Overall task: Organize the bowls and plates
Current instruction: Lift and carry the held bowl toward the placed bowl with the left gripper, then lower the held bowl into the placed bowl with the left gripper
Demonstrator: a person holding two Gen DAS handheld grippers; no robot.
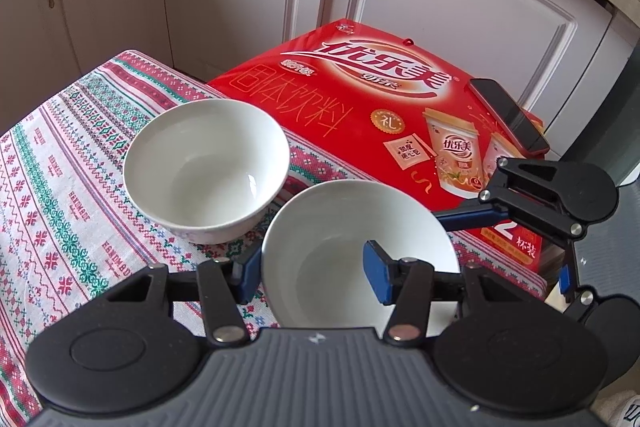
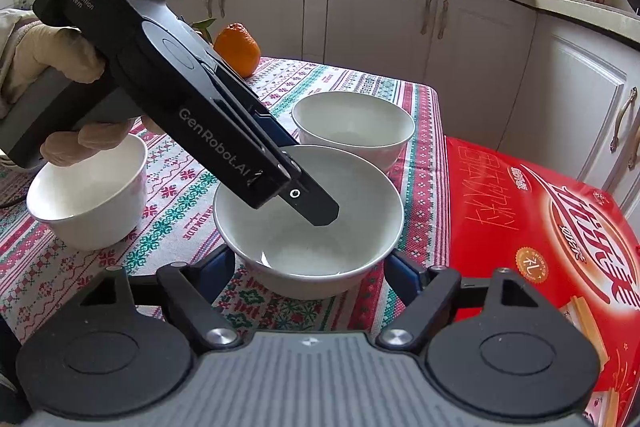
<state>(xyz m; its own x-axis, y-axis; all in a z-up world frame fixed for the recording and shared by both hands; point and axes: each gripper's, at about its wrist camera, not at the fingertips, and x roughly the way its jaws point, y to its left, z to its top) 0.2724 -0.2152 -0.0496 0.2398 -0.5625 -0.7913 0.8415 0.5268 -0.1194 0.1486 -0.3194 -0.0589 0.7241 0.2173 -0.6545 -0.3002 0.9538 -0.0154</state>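
A white bowl [image 1: 352, 227] [image 2: 308, 227] sits on the patterned tablecloth [image 1: 60, 187] with both grippers at it. My left gripper [image 1: 312, 273] [image 2: 308, 183] is shut on its left rim, one blue pad inside the bowl and one outside. My right gripper [image 2: 312, 271] straddles the same bowl low down, its blue pads against the wall on both sides. One of its fingers [image 1: 464, 219] reaches the bowl's right side in the left wrist view. A second white bowl [image 1: 206, 171] [image 2: 354, 127] stands just beyond. A third white bowl [image 2: 88, 191] stands to the left.
A big red drink carton [image 1: 360, 99] [image 2: 540, 227] lies against the table's right side with a dark phone [image 1: 508, 115] on it. An orange [image 2: 238, 47] sits at the table's far edge. A gloved hand [image 2: 52, 59] holds the left gripper. White cabinets stand behind.
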